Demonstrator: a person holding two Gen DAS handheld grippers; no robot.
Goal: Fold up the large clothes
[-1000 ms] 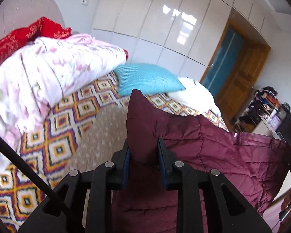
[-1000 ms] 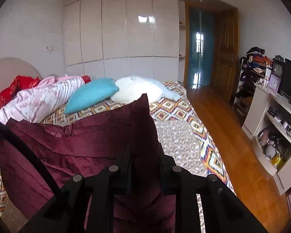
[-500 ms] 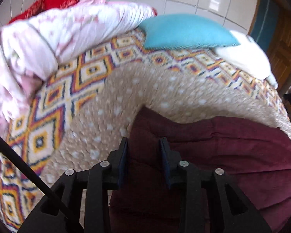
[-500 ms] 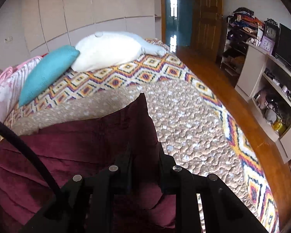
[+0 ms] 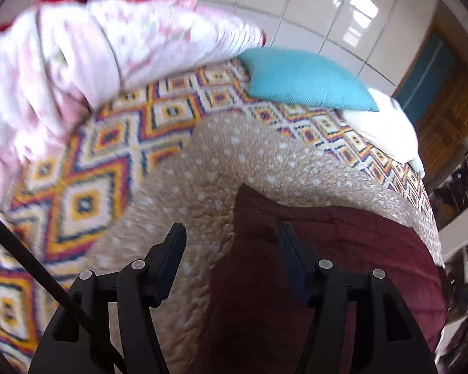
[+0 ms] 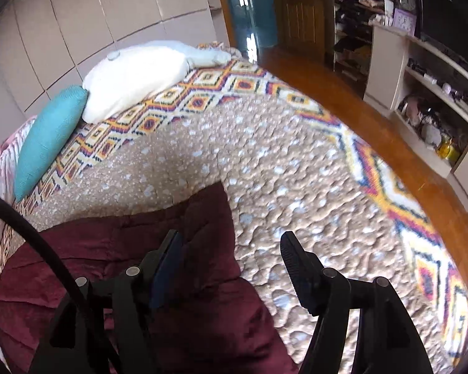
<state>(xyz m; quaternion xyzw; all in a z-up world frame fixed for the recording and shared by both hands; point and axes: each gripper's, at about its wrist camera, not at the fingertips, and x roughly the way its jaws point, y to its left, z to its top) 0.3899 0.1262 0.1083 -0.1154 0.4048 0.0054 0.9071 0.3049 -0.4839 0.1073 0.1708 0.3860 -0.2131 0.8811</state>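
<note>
A maroon garment (image 5: pixel 343 249) lies spread on the bed, its left corner just past my left gripper (image 5: pixel 230 233). That gripper is open, one finger on each side of the corner, holding nothing. In the right wrist view the garment (image 6: pixel 171 280) lies at the lower left, its right corner pointing up between the fingers. My right gripper (image 6: pixel 230 243) is open above that corner and holds nothing.
The bed has a tan spotted quilt (image 6: pixel 280 171) with a diamond-patterned border. A teal pillow (image 5: pixel 302 78), a white pillow (image 6: pixel 134 74) and a rolled pink duvet (image 5: pixel 78 62) lie at the far side. Wooden floor (image 6: pixel 343 87) and shelves (image 6: pixel 427 93) are on the right.
Both grippers lowered the maroon garment onto the bed, then opened and let go of its corners. The garment now lies on the quilt.
</note>
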